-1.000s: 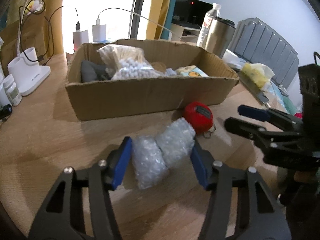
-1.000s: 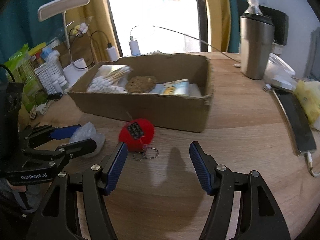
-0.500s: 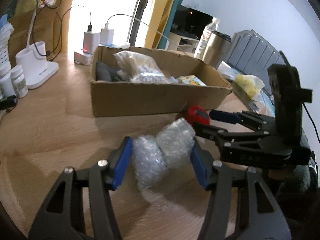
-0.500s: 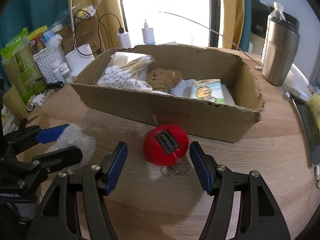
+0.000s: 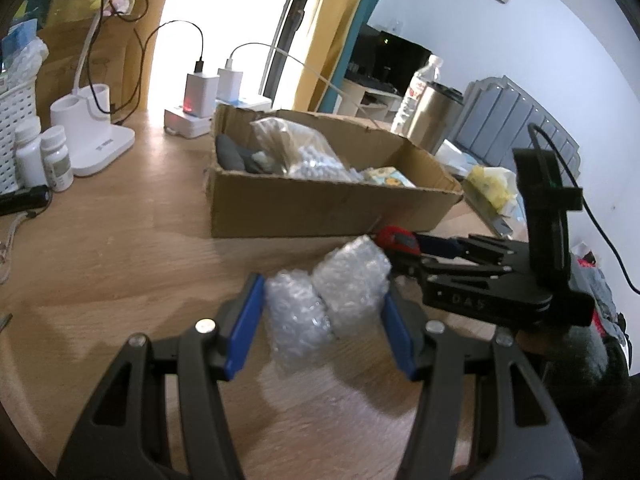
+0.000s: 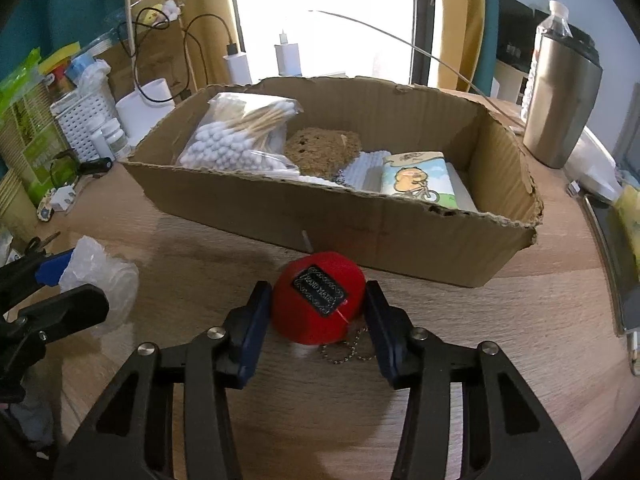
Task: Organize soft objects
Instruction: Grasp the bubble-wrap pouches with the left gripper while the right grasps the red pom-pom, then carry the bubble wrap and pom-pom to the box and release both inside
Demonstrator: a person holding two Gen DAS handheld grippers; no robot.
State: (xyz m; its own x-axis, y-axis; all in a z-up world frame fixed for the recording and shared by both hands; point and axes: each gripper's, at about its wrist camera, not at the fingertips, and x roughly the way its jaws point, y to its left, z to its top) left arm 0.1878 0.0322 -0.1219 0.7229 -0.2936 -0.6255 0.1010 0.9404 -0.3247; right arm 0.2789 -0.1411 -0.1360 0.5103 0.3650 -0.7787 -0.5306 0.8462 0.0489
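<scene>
Bubble wrap, cardboard box on wooden desk – bright window behind

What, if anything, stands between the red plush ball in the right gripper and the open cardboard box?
Only the cardboard box's near wall; the red plush ball, with the closing right gripper around it, must clear it.

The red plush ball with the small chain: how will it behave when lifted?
The red plush ball looks soft and will probably squash between the right tool, whose jaws are closing on it. It seems light. Being round, it might roll if released on the table; its bead chain will likely dangle.
</scene>
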